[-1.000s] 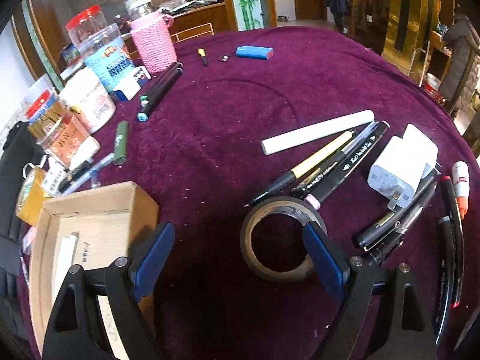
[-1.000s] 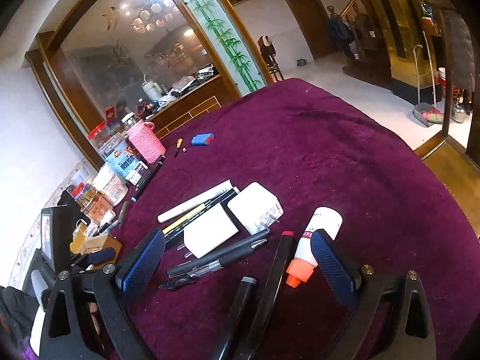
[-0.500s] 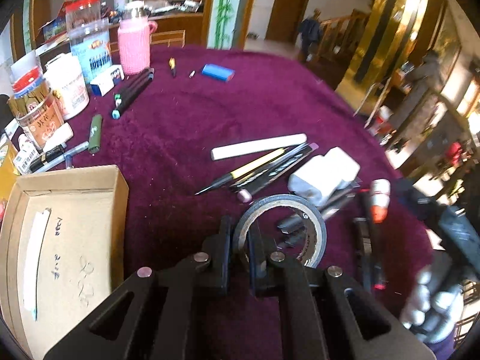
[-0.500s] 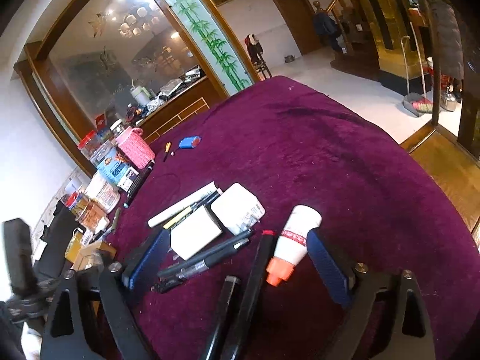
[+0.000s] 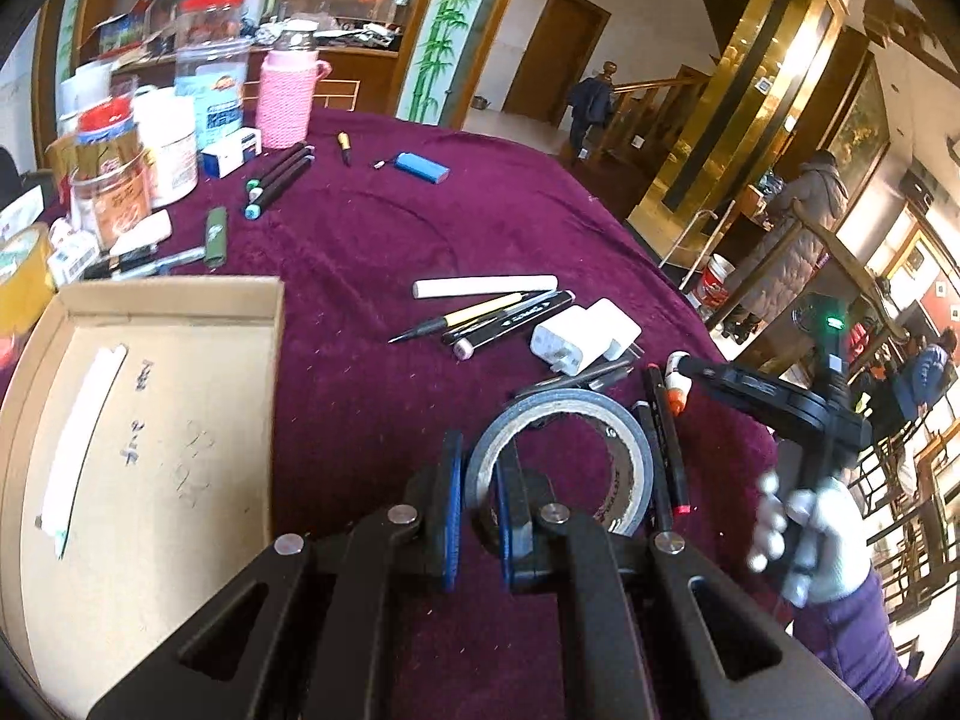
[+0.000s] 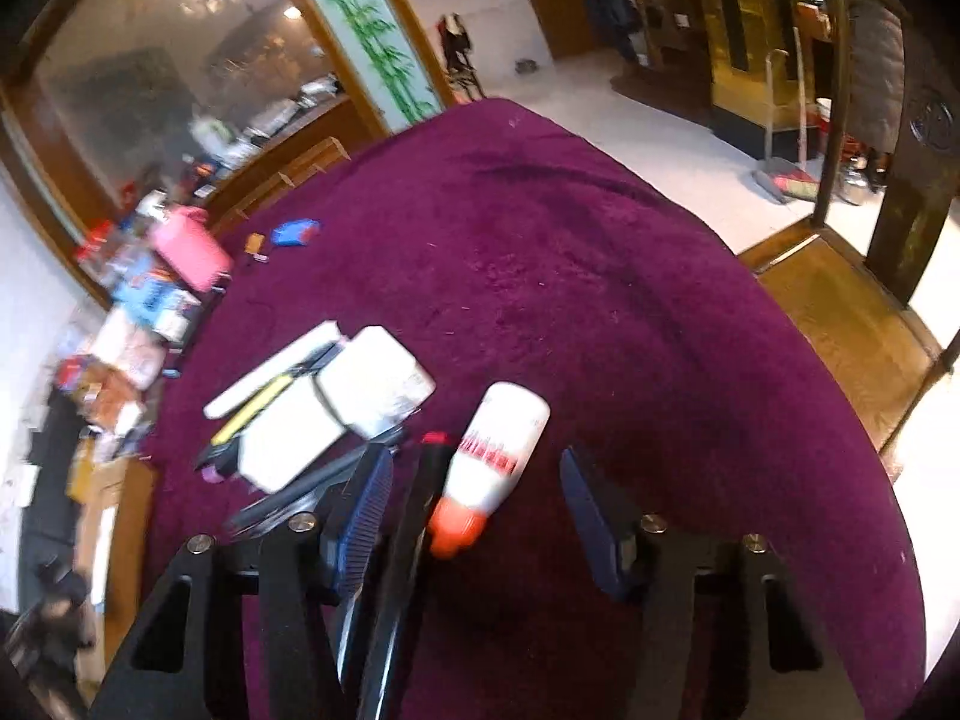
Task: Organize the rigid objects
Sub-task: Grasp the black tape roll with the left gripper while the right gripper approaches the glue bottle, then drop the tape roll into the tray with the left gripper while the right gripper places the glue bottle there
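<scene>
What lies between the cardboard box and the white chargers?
In the left wrist view, between the cardboard box and the white chargers lie bare purple cloth and a cluster of pens.

left gripper (image 5: 478, 510) hides tape roll's (image 5: 624, 462) near rim; right view's jars (image 6: 138, 300) blurred.

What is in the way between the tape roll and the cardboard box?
Nothing visible. The left tool is shut on the tape roll, and only bare purple cloth lies between it and the open cardboard box to its left.
</scene>
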The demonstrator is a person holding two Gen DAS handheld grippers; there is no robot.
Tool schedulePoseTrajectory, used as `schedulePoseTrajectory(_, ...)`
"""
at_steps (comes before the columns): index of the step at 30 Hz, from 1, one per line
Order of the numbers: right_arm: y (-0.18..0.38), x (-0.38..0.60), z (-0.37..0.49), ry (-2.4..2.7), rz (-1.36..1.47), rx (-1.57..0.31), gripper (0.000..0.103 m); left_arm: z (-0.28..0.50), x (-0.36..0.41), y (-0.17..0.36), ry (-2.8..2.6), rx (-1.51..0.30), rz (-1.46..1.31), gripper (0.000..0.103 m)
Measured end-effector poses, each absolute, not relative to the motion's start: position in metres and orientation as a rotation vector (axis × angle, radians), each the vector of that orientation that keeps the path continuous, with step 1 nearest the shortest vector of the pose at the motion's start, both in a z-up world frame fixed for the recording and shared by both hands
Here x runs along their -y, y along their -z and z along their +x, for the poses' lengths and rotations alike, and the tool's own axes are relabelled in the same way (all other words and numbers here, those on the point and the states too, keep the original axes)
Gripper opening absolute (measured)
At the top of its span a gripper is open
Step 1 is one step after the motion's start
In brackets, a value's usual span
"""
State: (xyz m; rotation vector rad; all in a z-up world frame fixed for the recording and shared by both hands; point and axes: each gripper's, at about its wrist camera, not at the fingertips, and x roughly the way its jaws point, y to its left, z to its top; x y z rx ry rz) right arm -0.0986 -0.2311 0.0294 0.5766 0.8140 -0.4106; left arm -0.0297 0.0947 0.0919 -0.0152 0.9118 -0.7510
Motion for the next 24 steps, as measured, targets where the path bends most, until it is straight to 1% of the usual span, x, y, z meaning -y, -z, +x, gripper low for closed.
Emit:
schedulePoseTrajectory(1,-0.025,0.233,-0.094,0.431,0.573,-0.839,0.035,-0.030,-0.099,-0.093,0.749,-0.916,-0.023,0.009)
schedulePoseTrajectory(2,-0.020,0.235,-0.091,0.431,0.589,-0.848,0.030,-0.029,-0.105,-0.094,0.744,-0.917,-0.031,0.009)
schedulePoseTrajectory(8,-0.022,0.241,-0.104,0.421,0.631,-0.819,0.030,-0.022,-0.154,-0.106,0.689,-0.906,-0.060,0.009)
schedulePoseTrajectory(12,-0.050,0.230,-0.118,0.369,0.648,-0.750,0.030,0.001,-0.189,-0.104,0.595,-0.919,-0.053,0.009)
schedulePoseTrajectory(15,-0.083,0.194,-0.111,0.245,0.600,-0.717,0.030,0.025,-0.203,-0.093,0.544,-0.961,-0.059,0.009)
schedulePoseTrajectory(18,-0.100,0.150,-0.093,0.124,0.550,-0.713,0.030,0.050,-0.211,-0.075,0.492,-1.016,-0.052,0.009)
schedulePoseTrajectory(20,-0.104,0.111,-0.071,0.012,0.528,-0.743,0.030,0.063,-0.210,-0.064,0.454,-1.037,-0.028,0.009)
schedulePoseTrajectory(24,-0.093,0.043,-0.027,-0.138,0.490,-0.827,0.030,0.085,-0.208,-0.046,0.426,-1.085,-0.027,0.009)
